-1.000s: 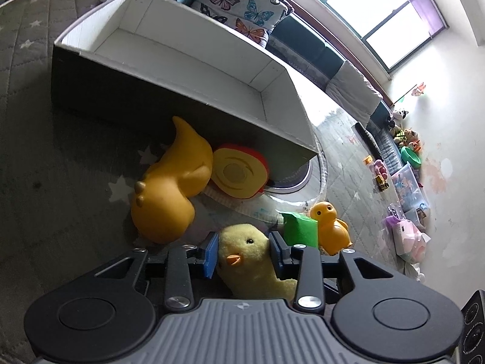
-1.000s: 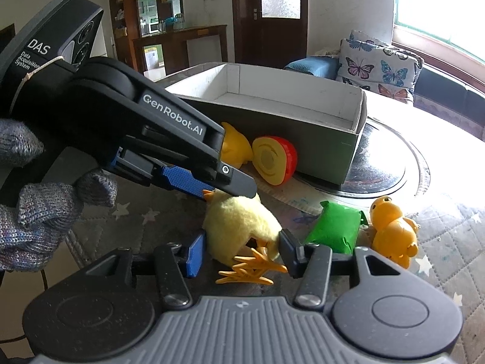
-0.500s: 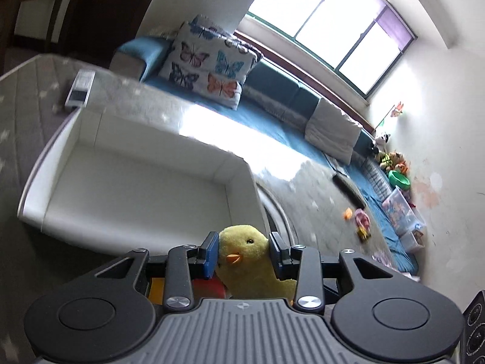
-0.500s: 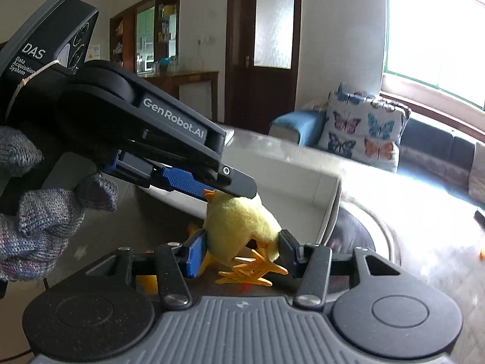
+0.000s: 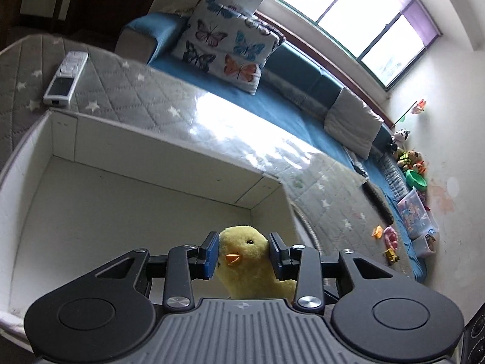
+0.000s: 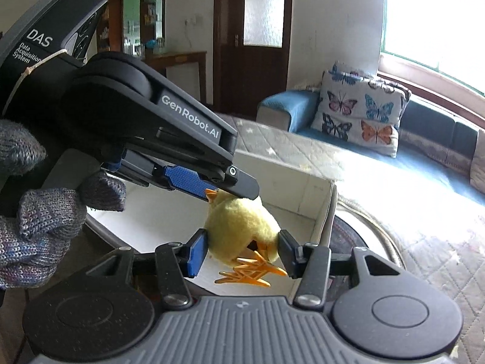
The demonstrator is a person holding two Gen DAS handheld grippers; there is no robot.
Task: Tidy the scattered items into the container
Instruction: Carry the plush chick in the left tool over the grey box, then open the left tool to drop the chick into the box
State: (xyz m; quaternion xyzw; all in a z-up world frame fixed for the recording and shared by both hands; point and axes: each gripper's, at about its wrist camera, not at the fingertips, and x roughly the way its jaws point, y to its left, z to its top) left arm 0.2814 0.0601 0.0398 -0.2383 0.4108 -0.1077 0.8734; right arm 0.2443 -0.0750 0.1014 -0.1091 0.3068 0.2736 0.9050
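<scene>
A yellow plush chick point(image 5: 248, 261) hangs in the air above the open white box point(image 5: 151, 157), near its right end. My left gripper point(image 5: 243, 248) is shut on the chick's head, blue pads pressing both sides. In the right wrist view, my right gripper point(image 6: 242, 251) is shut on the chick's point(image 6: 239, 224) lower body, just above its orange feet. The left gripper point(image 6: 224, 188) reaches in from the upper left, held by a gloved hand point(image 6: 39, 212). The box's white end wall point(image 6: 321, 212) stands just right of the chick. No item shows inside the box.
A grey remote control point(image 5: 65, 77) lies on the quilted star-pattern cover behind the box. A butterfly pillow point(image 5: 224, 51) rests on the blue sofa beyond. A round ring point(image 6: 369, 221) lies right of the box. Small toys point(image 5: 391, 239) sit on the floor far right.
Both grippers have lifted the plush chick off the cover and carried it over the box. The yellow and green toys on the cover have dropped out of view.
</scene>
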